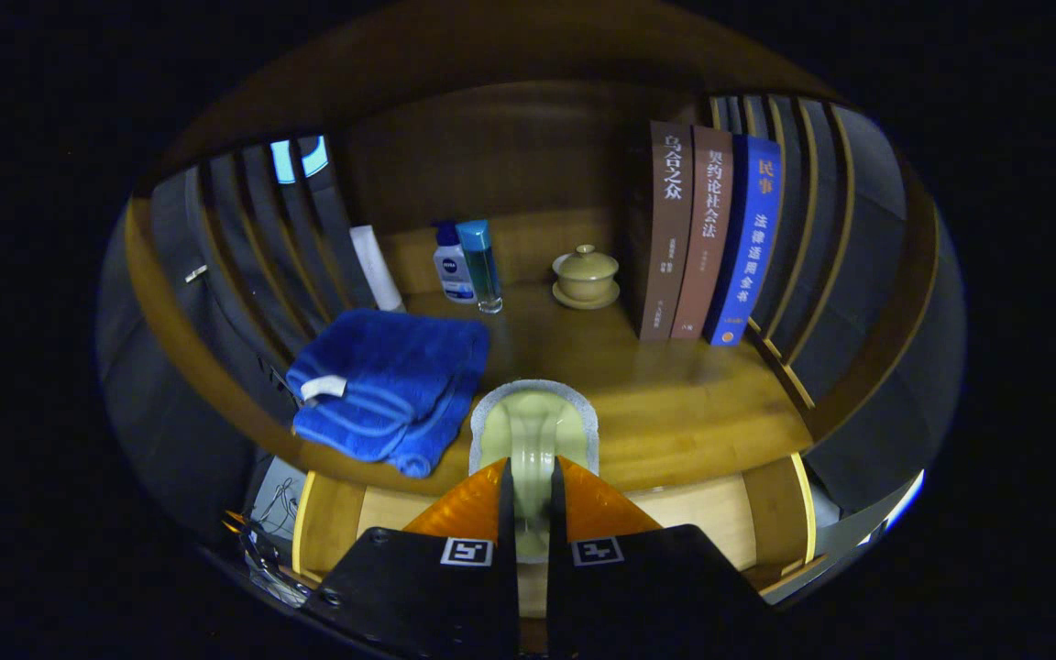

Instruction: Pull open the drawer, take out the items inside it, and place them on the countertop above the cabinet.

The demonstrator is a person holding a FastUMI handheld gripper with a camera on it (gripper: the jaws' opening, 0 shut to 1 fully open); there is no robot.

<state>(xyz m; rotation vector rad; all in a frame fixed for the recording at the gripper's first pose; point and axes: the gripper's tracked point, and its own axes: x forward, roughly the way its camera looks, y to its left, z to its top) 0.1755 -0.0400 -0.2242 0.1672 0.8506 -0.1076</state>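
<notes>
Here the tool [528,500] is clenched on a pale green, glossy ceramic piece with a grey speckled rim [534,431], which looks like a small dish or holder; both fingers press its near end, and the rest of it reaches out ahead of them over the front edge of the wooden surface [675,403]. Whether the piece rests on the wood or hangs just above it cannot be told. Below the fingers lies the open light-wood drawer [702,513], its bare floor showing on either side of the tool. Just beside the ceramic piece, to its left on the surface, sits a folded deep blue terry towel with a white tag [381,385]. Beyond it, near the back panel, stand a white roll-like object [376,266], a small white bottle with a blue cap [451,261] and a clear tube-shaped bottle with a teal cap [482,264], the two bottles touching or nearly so. To their right, well apart from the towel, is a tan lidded teacup on a saucer [586,275]. Three upright books [707,234], two brown and one blue, stand together just right of the cup against slatted side rails.
</notes>
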